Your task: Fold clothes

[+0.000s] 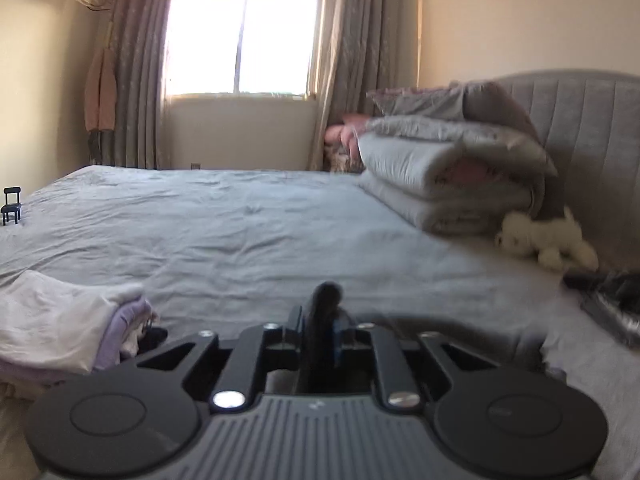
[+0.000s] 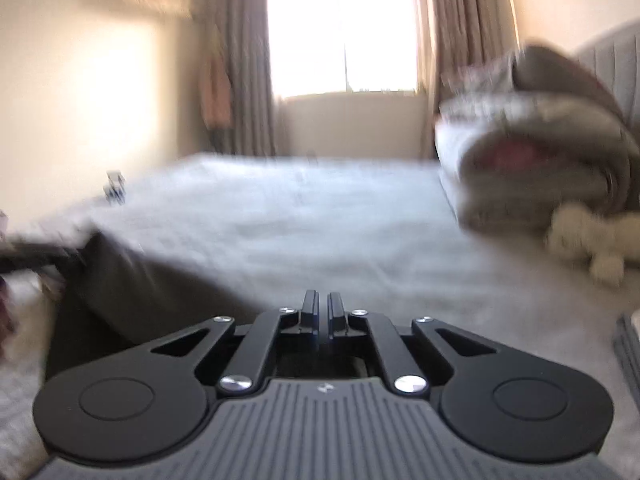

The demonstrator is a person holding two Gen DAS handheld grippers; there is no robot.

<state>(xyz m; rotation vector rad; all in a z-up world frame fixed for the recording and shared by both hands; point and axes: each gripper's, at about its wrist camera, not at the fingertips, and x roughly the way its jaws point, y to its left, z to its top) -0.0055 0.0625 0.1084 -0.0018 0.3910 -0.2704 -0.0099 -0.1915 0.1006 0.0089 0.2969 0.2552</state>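
While the left gripper (image 1: 323,312) points across the bed (image 1: 256,232), a dark garment (image 1: 325,300) sticks up between its jaws, which look clamped on a bunched edge of it; blur hides the exact contact. Dark cloth also drapes behind the gripper body. Soft, light, floppy stuff, likely to sag and slide, so best taken at a hem or corner, not mid-panel. Folded pale clothes (image 1: 60,320) sit stacked at lower left. Folded quilts (image 1: 448,176) lean on the grey headboard (image 1: 592,128), a white plush toy (image 1: 548,240) just beside them. Window (image 1: 244,36) with curtains behind.

Right wrist view, heavily blurred: the right gripper (image 2: 323,312) has its jaws together, nothing between them. The dark garment (image 2: 132,280) hangs or drapes at left over the bed (image 2: 320,220). Grey sheet looks soft, rumpled, broad enough for folding. Quilts (image 2: 532,168) at right.
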